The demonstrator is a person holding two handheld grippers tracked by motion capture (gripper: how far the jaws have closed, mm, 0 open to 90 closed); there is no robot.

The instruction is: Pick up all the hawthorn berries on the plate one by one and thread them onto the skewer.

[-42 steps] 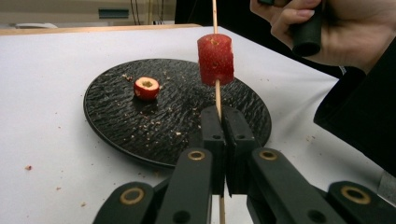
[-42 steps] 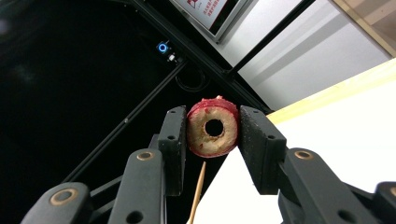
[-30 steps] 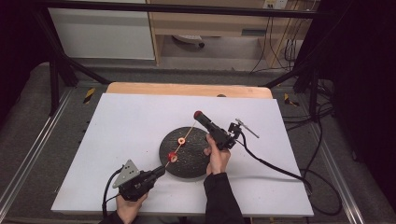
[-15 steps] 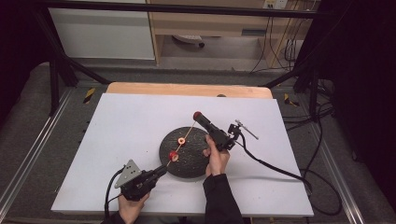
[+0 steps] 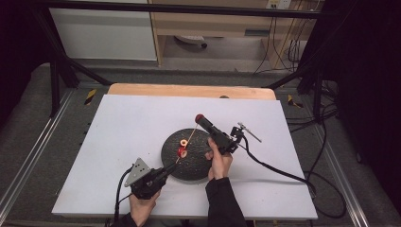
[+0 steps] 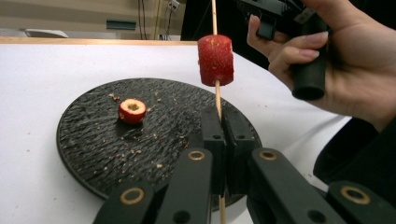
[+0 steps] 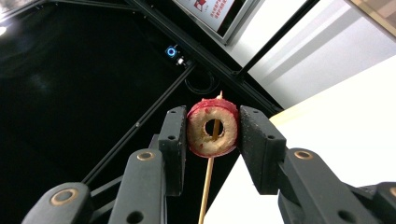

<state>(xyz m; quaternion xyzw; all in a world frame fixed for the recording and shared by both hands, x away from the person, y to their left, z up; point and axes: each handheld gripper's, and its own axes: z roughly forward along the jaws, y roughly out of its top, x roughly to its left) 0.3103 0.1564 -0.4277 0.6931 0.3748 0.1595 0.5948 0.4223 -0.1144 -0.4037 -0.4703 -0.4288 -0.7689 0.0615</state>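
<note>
The high view showed a white table point(image 5: 118, 142) with a round black plate point(image 5: 198, 165) near the middle of its front half, and a thin wooden skewer point(image 5: 189, 139) slanting across the plate from the left gripper point(image 5: 163, 171) at the plate's front-left rim up to the right gripper point(image 5: 199, 118) above its back edge. One red fruit piece point(image 5: 181, 152) sat on the skewer partway along, and a second ring point(image 5: 182, 142) lay on the plate.

The left gripper view made plain that its jaws were closed on the skewer point(image 6: 217, 100), held upright, with a red cylinder of fruit point(image 6: 215, 59) threaded above them and clear of the plate point(image 6: 93, 154); the cored slice point(image 6: 132, 110) lay flat on the plate's far-left part among crumbs. The person's right hand point(image 6: 345, 60) wrapped the other gripper's handle close on the right.

The right gripper view revealed what the others hid: its jaws pinched a cored fruit ring point(image 7: 213, 129) by its red skin, the skewer tip point(image 7: 215, 123) passing through the ring's hole.

Both forearms entered from the front edge, the left hand point(image 5: 142, 208) low by the front edge, the right hand raised over the plate's right rim.
</note>
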